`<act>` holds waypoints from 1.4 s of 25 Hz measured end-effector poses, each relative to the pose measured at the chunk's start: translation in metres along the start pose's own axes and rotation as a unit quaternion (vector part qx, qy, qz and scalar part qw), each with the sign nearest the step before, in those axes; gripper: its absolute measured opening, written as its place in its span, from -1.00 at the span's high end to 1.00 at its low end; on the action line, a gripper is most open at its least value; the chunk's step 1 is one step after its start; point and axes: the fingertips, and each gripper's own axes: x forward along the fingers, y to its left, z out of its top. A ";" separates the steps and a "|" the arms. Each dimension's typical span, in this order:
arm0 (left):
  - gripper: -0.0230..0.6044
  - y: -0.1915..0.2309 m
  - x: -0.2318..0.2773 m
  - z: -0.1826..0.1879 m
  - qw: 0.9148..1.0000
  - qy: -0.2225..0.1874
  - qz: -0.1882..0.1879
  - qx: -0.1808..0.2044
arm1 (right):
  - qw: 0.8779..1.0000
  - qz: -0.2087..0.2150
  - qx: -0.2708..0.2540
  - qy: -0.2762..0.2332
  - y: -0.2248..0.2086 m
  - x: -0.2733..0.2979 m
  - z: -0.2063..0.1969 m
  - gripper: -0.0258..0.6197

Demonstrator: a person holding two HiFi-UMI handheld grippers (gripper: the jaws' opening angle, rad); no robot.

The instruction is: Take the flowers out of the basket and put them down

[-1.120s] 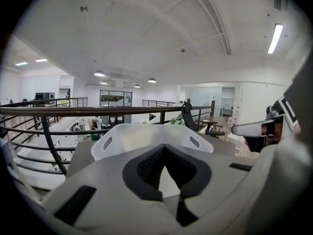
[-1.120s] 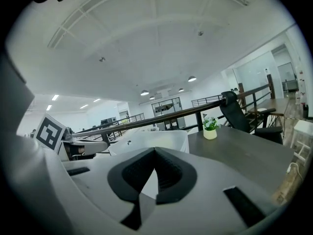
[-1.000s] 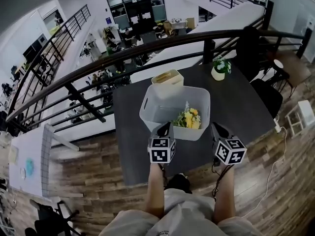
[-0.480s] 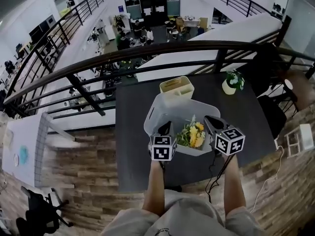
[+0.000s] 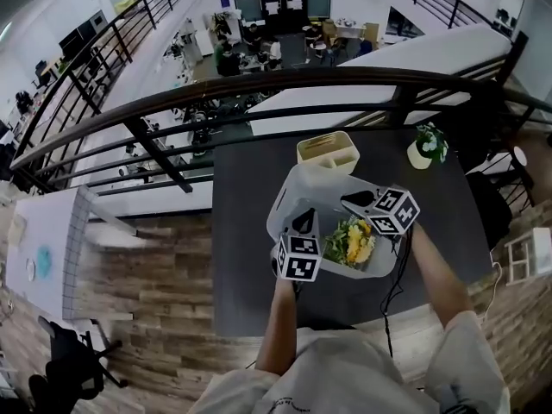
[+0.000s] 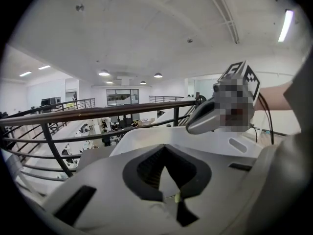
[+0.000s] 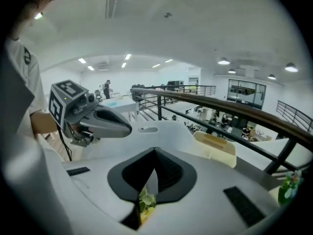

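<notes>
Head view: left gripper (image 5: 304, 222) and right gripper (image 5: 348, 202), fingers pinched together, at basket (image 5: 288, 193) (flowers (image 5: 355, 241) inside).

- The basket (image 5: 280, 207) is a light grey plastic tub with rounded corners, tall smooth walls and a slot handle cut into an end wall. It stands upright on the dark worktop (image 5: 246, 257), roughly midway across it. It is turned askew to the worktop's edges, with one corner close to the worktop's near edge.
- The flowers (image 5: 357, 241) are a small bunch of yellow blooms among green leaves. They are inside the basket, within its walls, gathered in the end that lies nearest the worktop's near edge.
</notes>
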 end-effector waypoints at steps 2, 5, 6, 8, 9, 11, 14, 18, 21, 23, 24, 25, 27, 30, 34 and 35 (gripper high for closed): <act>0.85 0.001 0.003 0.001 1.000 -0.002 0.002 0.008 | 0.999 0.022 -0.034 0.031 0.001 0.020 -0.012 0.86; 0.85 0.004 0.002 0.004 1.000 -0.012 -0.001 0.002 | 0.990 0.066 -0.088 0.091 0.010 0.046 -0.032 0.86; 0.85 0.005 0.002 0.005 1.000 -0.015 -0.005 -0.003 | 0.985 0.080 -0.102 0.111 0.013 0.053 -0.040 0.84; 0.85 0.010 0.000 0.004 1.000 -0.018 -0.009 -0.012 | 0.976 0.104 -0.123 0.149 0.020 0.068 -0.054 0.84; 0.85 0.011 0.000 0.003 1.000 -0.018 -0.010 -0.013 | 0.970 0.116 -0.132 0.167 0.024 0.074 -0.061 0.84; 0.85 0.012 -0.001 0.002 1.000 -0.018 -0.012 -0.013 | 0.958 0.137 -0.154 0.200 0.031 0.085 -0.076 0.83; 0.85 0.015 0.002 0.003 1.000 -0.021 -0.006 -0.012 | 0.937 0.158 -0.190 0.245 0.038 0.098 -0.094 0.67; 0.85 0.019 0.004 0.008 1.000 -0.026 -0.007 -0.012 | 0.922 0.172 -0.201 0.284 0.041 0.116 -0.114 0.54; 0.85 0.020 0.000 0.008 1.000 -0.025 -0.005 -0.011 | 0.912 0.189 -0.167 0.323 0.047 0.125 -0.144 0.16; 0.85 0.021 0.000 0.008 1.000 -0.025 -0.005 -0.009 | 0.907 0.189 -0.150 0.346 0.041 0.132 -0.162 0.16; 0.85 0.022 0.000 0.007 1.000 -0.024 -0.005 -0.009 | 0.905 0.188 -0.143 0.354 0.040 0.137 -0.167 0.16; 0.85 0.023 0.001 0.007 1.000 -0.023 -0.004 -0.008 | 0.904 0.189 -0.138 0.359 0.040 0.140 -0.172 0.16; 0.85 0.024 0.002 0.008 1.000 -0.026 -0.004 -0.008 | 0.899 0.191 -0.137 0.370 0.043 0.147 -0.178 0.16; 0.85 0.025 0.001 0.009 0.999 -0.031 -0.003 -0.010 | 0.888 0.188 -0.151 0.391 0.047 0.153 -0.188 0.16; 0.85 0.020 -0.001 0.009 0.999 -0.032 -0.005 -0.009 | 0.881 0.185 -0.147 0.409 0.050 0.156 -0.206 0.25; 0.85 0.019 -0.001 0.009 0.999 -0.032 -0.005 -0.009 | 0.883 0.184 -0.141 0.409 0.049 0.156 -0.208 0.28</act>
